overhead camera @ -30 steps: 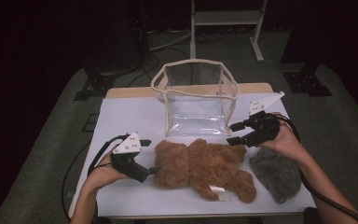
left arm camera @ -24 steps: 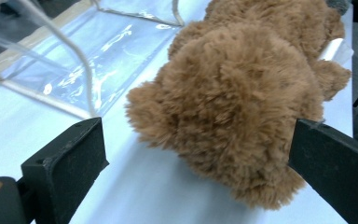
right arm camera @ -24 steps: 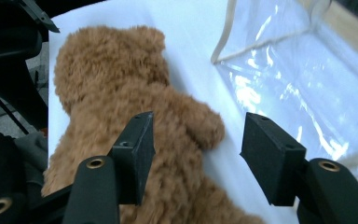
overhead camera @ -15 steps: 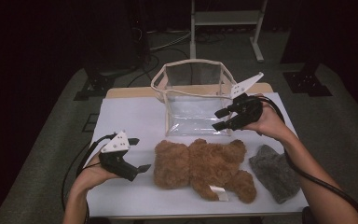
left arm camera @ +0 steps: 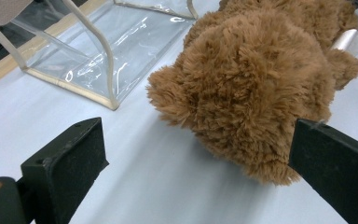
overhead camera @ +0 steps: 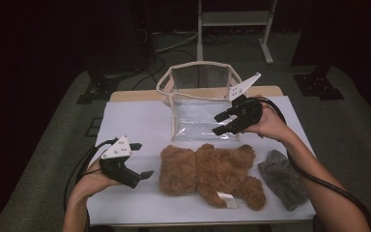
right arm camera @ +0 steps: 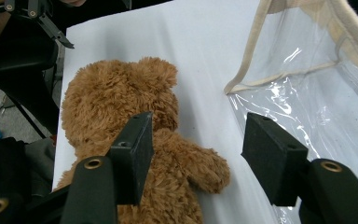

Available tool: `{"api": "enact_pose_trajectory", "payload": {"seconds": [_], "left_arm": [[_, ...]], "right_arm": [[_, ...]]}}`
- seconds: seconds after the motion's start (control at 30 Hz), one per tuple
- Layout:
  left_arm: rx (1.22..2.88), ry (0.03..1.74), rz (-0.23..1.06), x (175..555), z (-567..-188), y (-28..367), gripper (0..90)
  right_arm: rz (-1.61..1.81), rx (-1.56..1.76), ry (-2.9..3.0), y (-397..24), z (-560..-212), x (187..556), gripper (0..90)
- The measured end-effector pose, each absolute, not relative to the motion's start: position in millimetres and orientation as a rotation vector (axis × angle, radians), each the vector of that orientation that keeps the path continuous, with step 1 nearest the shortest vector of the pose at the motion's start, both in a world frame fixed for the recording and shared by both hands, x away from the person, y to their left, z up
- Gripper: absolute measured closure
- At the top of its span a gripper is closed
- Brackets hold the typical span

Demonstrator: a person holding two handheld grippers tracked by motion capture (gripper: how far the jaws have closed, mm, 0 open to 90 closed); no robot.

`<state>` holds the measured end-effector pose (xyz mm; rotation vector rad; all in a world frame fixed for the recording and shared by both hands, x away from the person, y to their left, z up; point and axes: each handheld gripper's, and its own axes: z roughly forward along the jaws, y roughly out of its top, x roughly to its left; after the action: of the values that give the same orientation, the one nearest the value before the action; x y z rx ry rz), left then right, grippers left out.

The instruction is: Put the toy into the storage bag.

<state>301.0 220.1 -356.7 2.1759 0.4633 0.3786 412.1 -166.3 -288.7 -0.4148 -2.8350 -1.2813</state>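
Note:
A brown teddy bear (overhead camera: 210, 176) lies across the white table (overhead camera: 135, 121), head to the left. My left gripper (overhead camera: 141, 159) rests just left of the head, open; its jaws have just opened a little wider, and the head (left arm camera: 261, 84) sits ahead of them untouched. My right gripper (overhead camera: 216, 123) hovers in front of the clear bag (overhead camera: 200, 104), above the bear. It is open with nothing between its jaws, which have just closed a little. In the right gripper view the bear (right arm camera: 116, 102) lies below the gripper (right arm camera: 203, 156), with the bag (right arm camera: 317, 93) to its right.
A grey fuzzy cloth (overhead camera: 282, 179) lies at the bear's right, near the table's front right. The clear bag stands open-topped at the back middle, its beige-trimmed corner (left arm camera: 98, 51) close to the bear's head. Dark floor and a stand's legs (overhead camera: 232, 19) lie beyond the table.
My right gripper has moved left and slightly up, from the bag's right side to in front of it. The left hand has hardly shifted; its jaws stand a touch wider.

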Motion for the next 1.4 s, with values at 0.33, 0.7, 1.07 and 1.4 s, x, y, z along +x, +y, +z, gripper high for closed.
{"api": "enact_pose_trajectory", "payload": {"seconds": [0.33,0.7,1.07,1.4], "left_arm": [[2.183,0.461,0.385,301,-357,223,3.1],[2.193,0.467,0.377,301,-359,225,3.1],[2.194,0.476,0.376,302,-361,227,3.1],[2.196,0.474,0.370,302,-361,230,3.0]], "right_arm": [[-1.284,-0.379,-2.826,-155,-283,415,40.9],[-1.294,-0.332,-2.841,-141,-269,423,40.5],[-1.307,-0.324,-2.857,-132,-255,435,40.5],[-1.327,-0.345,-2.853,-129,-245,448,41.3]]}}
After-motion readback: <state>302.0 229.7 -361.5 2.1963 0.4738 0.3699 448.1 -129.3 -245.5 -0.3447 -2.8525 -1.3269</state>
